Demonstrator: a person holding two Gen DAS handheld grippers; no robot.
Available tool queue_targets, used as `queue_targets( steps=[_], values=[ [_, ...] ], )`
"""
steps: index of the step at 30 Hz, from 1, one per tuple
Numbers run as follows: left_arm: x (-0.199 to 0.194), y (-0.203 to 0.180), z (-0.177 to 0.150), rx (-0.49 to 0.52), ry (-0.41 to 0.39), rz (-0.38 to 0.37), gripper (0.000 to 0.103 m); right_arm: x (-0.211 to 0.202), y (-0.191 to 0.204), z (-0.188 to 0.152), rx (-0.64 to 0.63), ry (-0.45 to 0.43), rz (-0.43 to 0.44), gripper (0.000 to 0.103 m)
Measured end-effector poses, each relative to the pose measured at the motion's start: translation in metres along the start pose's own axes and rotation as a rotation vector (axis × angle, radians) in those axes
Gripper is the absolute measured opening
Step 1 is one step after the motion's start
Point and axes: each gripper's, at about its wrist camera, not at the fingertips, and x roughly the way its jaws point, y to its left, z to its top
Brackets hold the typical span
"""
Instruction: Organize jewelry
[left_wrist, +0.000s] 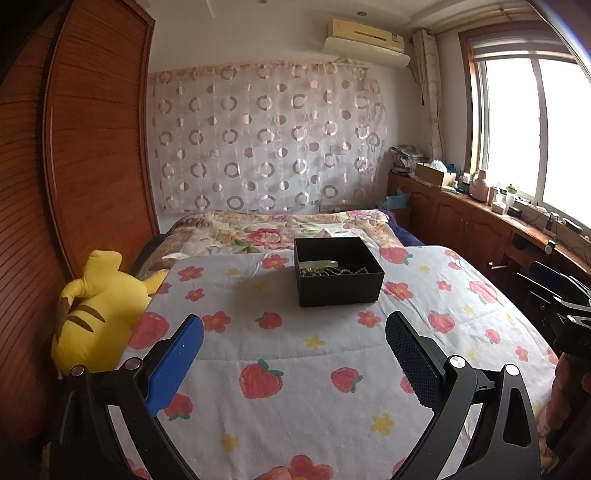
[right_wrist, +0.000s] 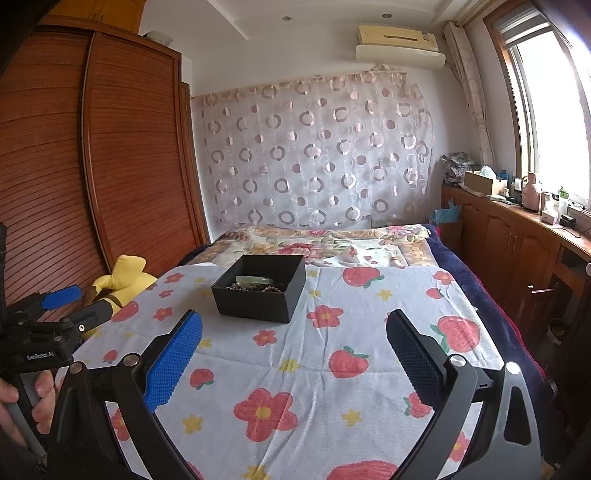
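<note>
One black box (left_wrist: 339, 271) sits open on the bed's strawberry-print blanket (left_wrist: 295, 369), and everything else is placed from it. Inside the box lie one pale green bangle (left_wrist: 317, 263) and a tangle of beaded strands (left_wrist: 340, 272) along the near wall; the strands are too bunched to count. Two hand-held grippers face the box from the near side, both well apart from it and above bare blanket. The left hand-held gripper (left_wrist: 294, 334) has its two fingers spread wide with nothing between them, the box just beyond the gap and slightly toward the right finger. The right hand-held gripper (right_wrist: 294, 332) is likewise spread wide and empty, with the box beyond and toward its left finger. In the right wrist view a hand (right_wrist: 26, 402) grips the handle of the left tool, down to the near left of the box. One yellow plush toy (left_wrist: 96, 306) lies left of the box at the blanket's left edge, against the wooden wardrobe (left_wrist: 92, 147). Open blanket surrounds the box on all four sides, widest on the near side. Behind the box a floral quilt (left_wrist: 258, 230) covers the bed's far end. Right of the box the blanket drops off at the bed's edge toward one long wooden counter (left_wrist: 480, 218) under the window, crowded with small items.
</note>
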Motion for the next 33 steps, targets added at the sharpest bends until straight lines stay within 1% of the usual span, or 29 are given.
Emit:
queue_targets(
  steps=[33],
  values=[
    [-0.0059, -0.0006, 0.0062, 0.0, -0.013, -0.004, 0.095, 0.0007, 0.001, -0.0012, 0.003, -0.001, 0.001, 0.101]
  ],
)
